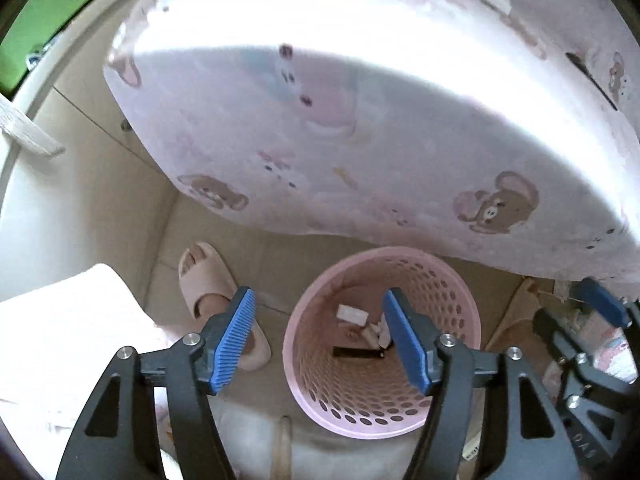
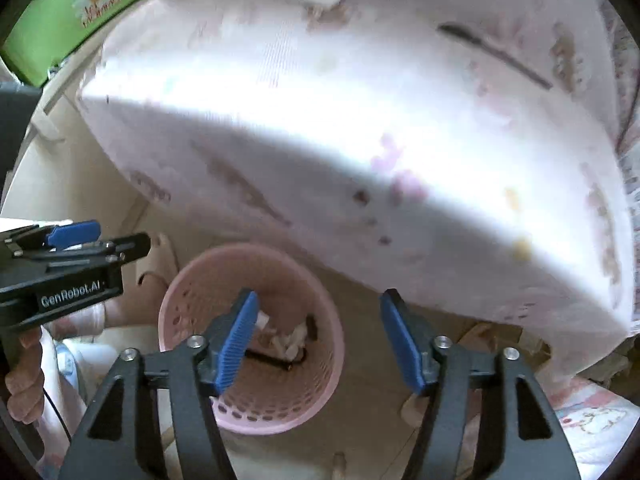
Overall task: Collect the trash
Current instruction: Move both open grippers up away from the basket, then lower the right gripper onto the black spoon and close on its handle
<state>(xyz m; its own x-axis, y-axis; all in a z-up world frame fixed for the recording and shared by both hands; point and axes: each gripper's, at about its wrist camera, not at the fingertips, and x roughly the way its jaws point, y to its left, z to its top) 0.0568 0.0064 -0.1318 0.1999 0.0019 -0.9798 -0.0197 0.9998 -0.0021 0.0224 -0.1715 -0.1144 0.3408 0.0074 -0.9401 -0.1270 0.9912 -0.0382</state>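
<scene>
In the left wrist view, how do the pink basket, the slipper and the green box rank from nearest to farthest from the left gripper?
1. Pink basket, under the left gripper.
2. Slipper, on the floor, left of the basket.
3. Green box, far off at upper left.

1. A home bedroom: a bed [image 1: 360,120] under a pink bear-print sheet fills twelve o'clock.
2. A pink slipper [image 1: 212,284] lies on the pale floor [image 1: 264,248] at nine o'clock of the pink basket [image 1: 320,412].
</scene>
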